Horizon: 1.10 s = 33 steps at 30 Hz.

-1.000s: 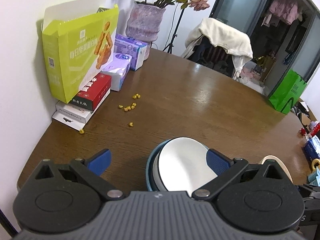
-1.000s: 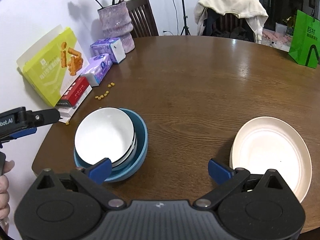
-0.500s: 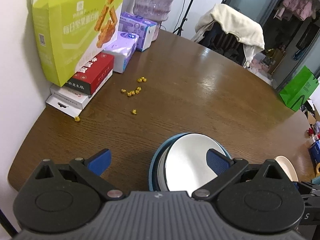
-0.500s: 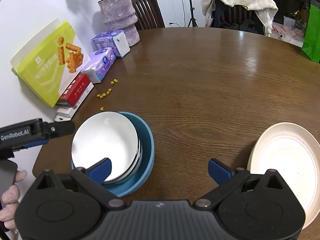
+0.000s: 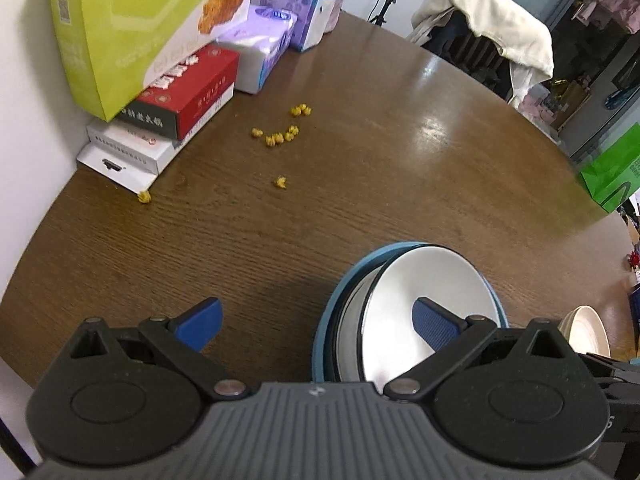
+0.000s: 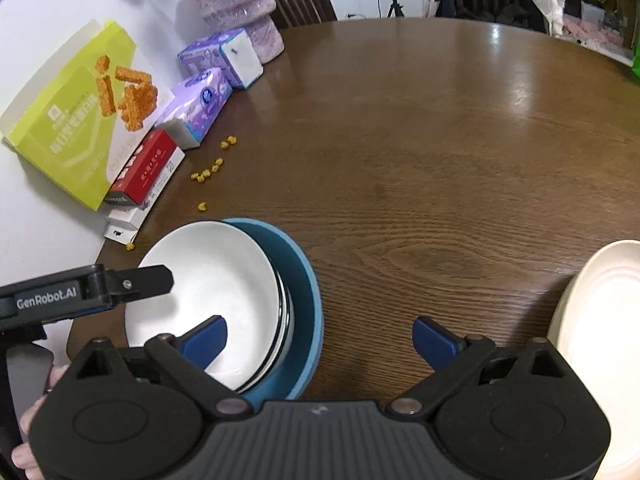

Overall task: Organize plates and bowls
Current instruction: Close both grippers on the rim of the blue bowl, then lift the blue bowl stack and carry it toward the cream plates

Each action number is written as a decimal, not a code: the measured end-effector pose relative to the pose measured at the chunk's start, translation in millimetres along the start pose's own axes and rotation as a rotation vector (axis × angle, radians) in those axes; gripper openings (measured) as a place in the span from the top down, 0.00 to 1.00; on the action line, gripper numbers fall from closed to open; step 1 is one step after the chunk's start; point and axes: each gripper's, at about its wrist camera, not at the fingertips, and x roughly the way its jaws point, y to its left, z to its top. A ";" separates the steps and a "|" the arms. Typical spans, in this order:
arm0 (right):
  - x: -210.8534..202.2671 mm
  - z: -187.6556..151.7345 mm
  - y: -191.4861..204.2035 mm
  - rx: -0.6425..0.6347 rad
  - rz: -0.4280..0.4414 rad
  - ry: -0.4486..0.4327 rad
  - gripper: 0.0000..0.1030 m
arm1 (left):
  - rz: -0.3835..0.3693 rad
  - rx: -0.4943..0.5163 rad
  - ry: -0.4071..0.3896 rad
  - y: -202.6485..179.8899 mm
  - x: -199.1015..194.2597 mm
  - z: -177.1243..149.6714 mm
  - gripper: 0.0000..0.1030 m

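Both grippers have dropped lower and closer to the stacked bowls than a second ago, and the flowers above the vase have slid out of the left wrist view.

The left gripper (image 5: 316, 318) hangs with its blue-padded fingers spread wide, one pad over bare wood and the other over the white bowl (image 5: 420, 300). That white bowl sits tilted inside the blue bowl (image 5: 326, 320), with at least one more dark-rimmed bowl nested between them (the exact count is hard to read). The right gripper (image 6: 320, 338) is likewise spread and grips nothing; its left pad overlaps the white bowl (image 6: 212, 292) and its right pad hovers over the round wooden table (image 6: 440, 160).

Taking the blue bowl (image 6: 304, 280) as landmark: the cream plate (image 6: 600, 320) lies well apart to its right, near the table edge. Scattered yellow crumbs (image 6: 208, 172) lie beyond it towards the wall. Farther on, a yellow-green snack box (image 6: 72, 128) leans on a red box (image 6: 140, 172), beside purple tissue packs (image 6: 200, 104) and a lilac vase (image 6: 240, 12). A person's hand (image 6: 24, 436) shows at its lower left.
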 end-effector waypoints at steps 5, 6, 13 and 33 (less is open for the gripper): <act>13.8 1.4 1.3 0.004 0.023 0.025 0.04 | -0.012 -0.024 0.030 5.2 12.6 3.2 0.00; 15.7 1.5 0.4 0.006 0.027 0.028 0.04 | -0.012 -0.026 0.035 5.6 15.0 4.1 0.01; 31.1 3.8 -4.6 0.042 0.068 0.051 0.10 | -0.051 -0.038 0.067 5.5 29.5 6.5 0.10; 51.8 3.3 -17.1 0.127 0.228 0.073 0.46 | -0.212 -0.090 0.122 4.7 57.3 8.0 0.41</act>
